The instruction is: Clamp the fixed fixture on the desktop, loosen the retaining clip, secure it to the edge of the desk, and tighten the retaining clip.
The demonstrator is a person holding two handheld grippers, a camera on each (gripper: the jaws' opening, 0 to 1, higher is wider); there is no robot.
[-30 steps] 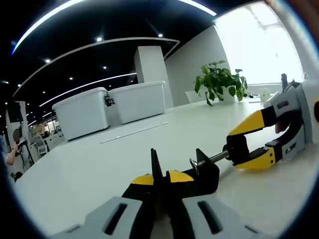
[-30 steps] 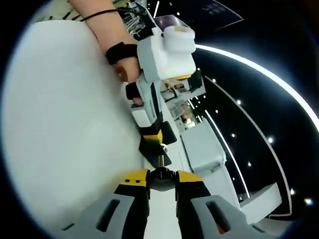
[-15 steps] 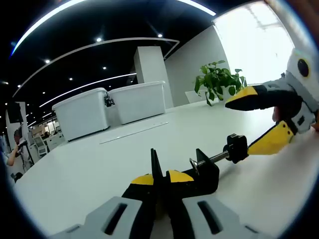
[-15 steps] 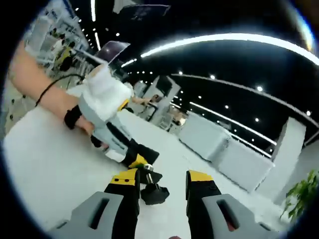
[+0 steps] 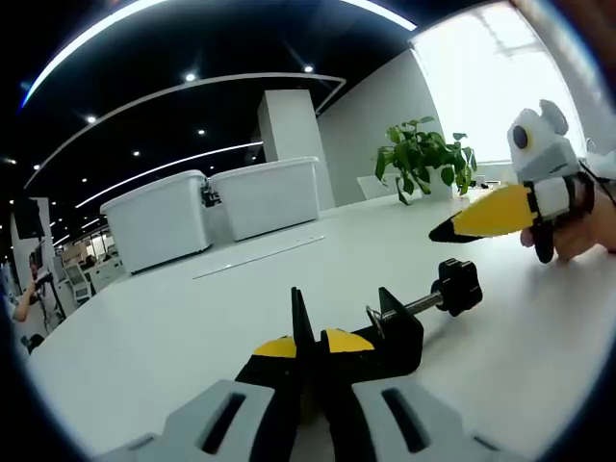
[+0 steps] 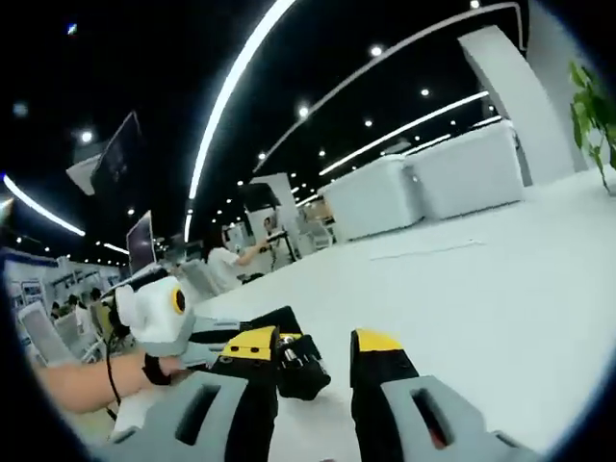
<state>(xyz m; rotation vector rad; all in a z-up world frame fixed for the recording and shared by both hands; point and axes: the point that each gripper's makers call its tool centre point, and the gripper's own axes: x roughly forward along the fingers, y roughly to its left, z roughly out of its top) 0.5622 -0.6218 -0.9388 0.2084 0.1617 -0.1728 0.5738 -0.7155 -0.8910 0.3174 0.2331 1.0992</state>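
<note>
Left gripper view – left gripper point(image 5: 308, 348): fingers are pinched on the black clamp fixture point(image 5: 385, 332), which lies on the white desk point(image 5: 173, 337).
Screw knob point(image 5: 458, 285): seen free, just beside the right gripper point(image 5: 481, 219); whether that gripper's yellow tips are spread cannot be told here.
Surroundings: two white bins point(image 5: 217, 207) and a potted plant point(image 5: 423, 154) are seen well behind; dark ceiling with light strips.
Right gripper view – right gripper point(image 6: 313, 348): fingers are spread, nothing pinched; the knob point(image 6: 303, 371) is seen between them, apart.
Left gripper point(image 6: 192, 332): held at left by a hand point(image 6: 159, 368).
</note>
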